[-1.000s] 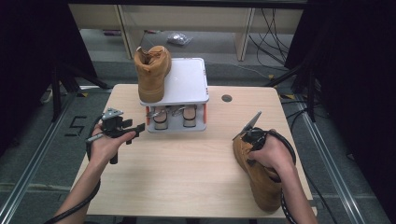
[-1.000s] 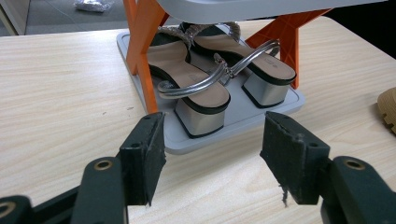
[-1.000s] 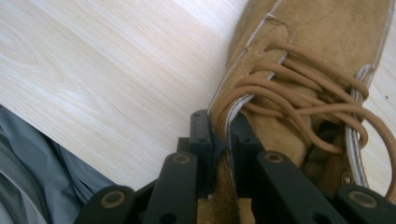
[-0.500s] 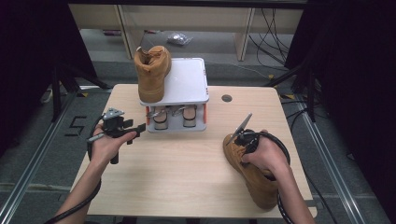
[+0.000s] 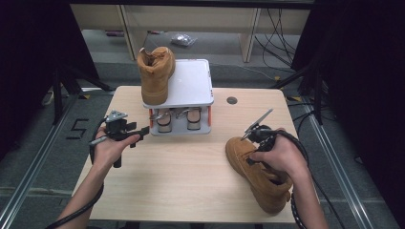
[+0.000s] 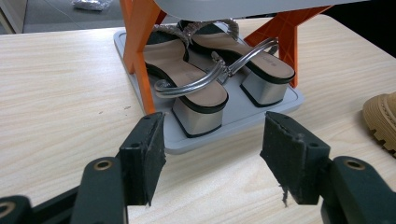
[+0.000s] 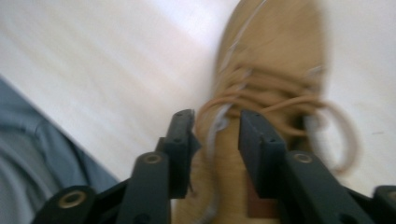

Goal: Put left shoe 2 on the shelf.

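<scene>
Right gripper view: black jaws stand a little apart over the tongue and laces of the tan boot [image 7: 261, 70]; picture is blurred, pads do not press on the leather
Right gripper [image 5: 254, 135]: held in the person's right hand [image 5: 277, 155], poised over the boot's ankle opening; its jaws have just been opening, with the tongue of the boot between them but not clamped
Tan boot [image 5: 258, 172]: lies on the wooden table [image 5: 191, 181], to the right of and nearer the person than the shoe rack [image 5: 191, 83], toe towards the rack
Left gripper [image 6: 212, 154]: jaws wide apart, nothing between them, pointing at the rack's lower tray from just in front of it
Left hand [image 5: 111, 147]: holds that gripper to the left of the rack, close to its lower tray
Sandals [image 6: 205, 70]: a pair with block heels on the rack's lower tray, between its orange legs
Second boot [image 5: 155, 74]: stands upright on the left part of the rack's white top shelf
Round hole [image 5: 232, 100]: in the tabletop just right of the rack
</scene>
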`<action>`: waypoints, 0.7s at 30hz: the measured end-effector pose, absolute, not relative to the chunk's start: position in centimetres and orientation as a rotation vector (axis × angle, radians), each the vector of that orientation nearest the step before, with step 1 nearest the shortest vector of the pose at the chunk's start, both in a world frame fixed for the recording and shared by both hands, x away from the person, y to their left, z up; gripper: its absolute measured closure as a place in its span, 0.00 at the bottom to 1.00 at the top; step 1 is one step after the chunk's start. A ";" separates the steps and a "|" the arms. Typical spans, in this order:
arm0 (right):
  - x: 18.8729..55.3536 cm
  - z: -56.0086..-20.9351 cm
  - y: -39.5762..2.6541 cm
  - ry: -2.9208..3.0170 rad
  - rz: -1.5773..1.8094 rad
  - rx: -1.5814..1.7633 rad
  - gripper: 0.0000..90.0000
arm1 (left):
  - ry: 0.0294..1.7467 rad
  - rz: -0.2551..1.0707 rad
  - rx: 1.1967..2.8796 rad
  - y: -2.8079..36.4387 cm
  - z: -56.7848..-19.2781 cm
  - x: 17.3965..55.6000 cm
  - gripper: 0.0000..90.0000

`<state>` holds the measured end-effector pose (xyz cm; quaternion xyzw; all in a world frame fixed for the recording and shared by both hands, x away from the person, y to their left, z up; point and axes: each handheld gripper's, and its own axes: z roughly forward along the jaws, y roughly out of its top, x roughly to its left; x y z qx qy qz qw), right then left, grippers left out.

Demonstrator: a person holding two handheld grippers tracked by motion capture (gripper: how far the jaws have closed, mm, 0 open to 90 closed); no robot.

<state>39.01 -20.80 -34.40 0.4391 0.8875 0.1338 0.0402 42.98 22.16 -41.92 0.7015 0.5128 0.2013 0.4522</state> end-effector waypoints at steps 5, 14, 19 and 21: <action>39.3 -32.6 -23.4 2.570 0.396 1.425 0.64 | 1.268 0.496 1.736 22.2 -42.0 42.9 0.43; 39.8 -34.9 -25.5 2.581 0.187 1.545 0.59 | 1.268 0.497 1.732 22.2 -42.0 42.9 0.43; 40.3 -36.6 -26.0 2.616 0.148 1.504 0.64 | 1.265 0.496 1.732 22.2 -42.0 42.9 0.43; 40.6 -37.2 -25.9 2.618 0.130 1.505 0.69 | 1.271 0.496 1.738 22.2 -42.0 42.9 0.43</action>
